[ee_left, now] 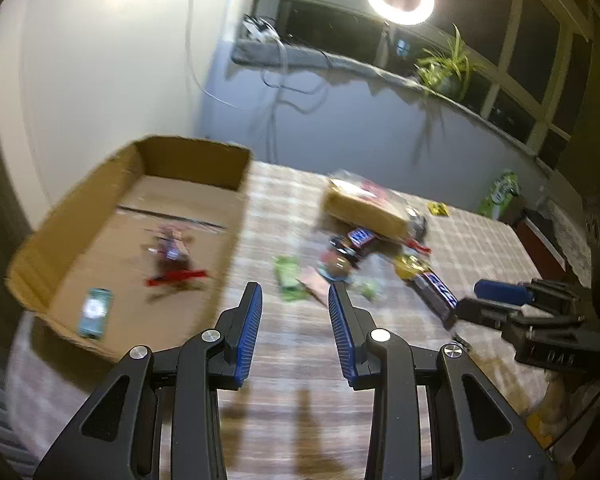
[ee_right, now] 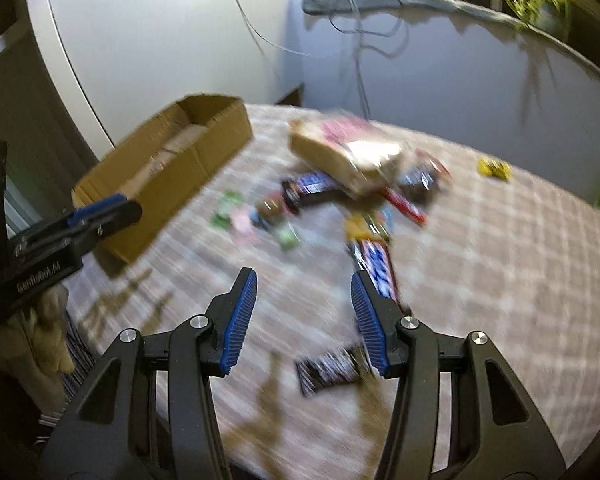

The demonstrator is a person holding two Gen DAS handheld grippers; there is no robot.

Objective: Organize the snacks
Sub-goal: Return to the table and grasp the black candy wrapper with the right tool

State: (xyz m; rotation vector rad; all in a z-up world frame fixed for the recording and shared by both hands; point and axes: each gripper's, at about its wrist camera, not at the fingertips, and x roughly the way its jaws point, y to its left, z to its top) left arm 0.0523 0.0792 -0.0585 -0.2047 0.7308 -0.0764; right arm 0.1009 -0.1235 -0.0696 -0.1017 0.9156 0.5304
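Snacks lie scattered on the checked-cloth surface [ee_right: 500,240], both views blurred. Left tongs [ee_left: 295,294] stand parted, nothing between the blue ribbed pads. Open brown cardboard box [ee_left: 80,236] at their ten o'clock holds a teal packet [ee_left: 96,312] and red-wrapped pieces [ee_left: 176,278]. Loose pile at their one o'clock: green packet [ee_left: 290,284], dark blue chocolate bar [ee_left: 436,292], large tan bag with clear wrap [ee_left: 364,208]. Right tongs [ee_right: 303,284] parted wider, empty; blue-and-white chocolate bar [ee_right: 378,266] touching or just behind the right pad, dark striped wrapper [ee_right: 330,368] below them at six o'clock.
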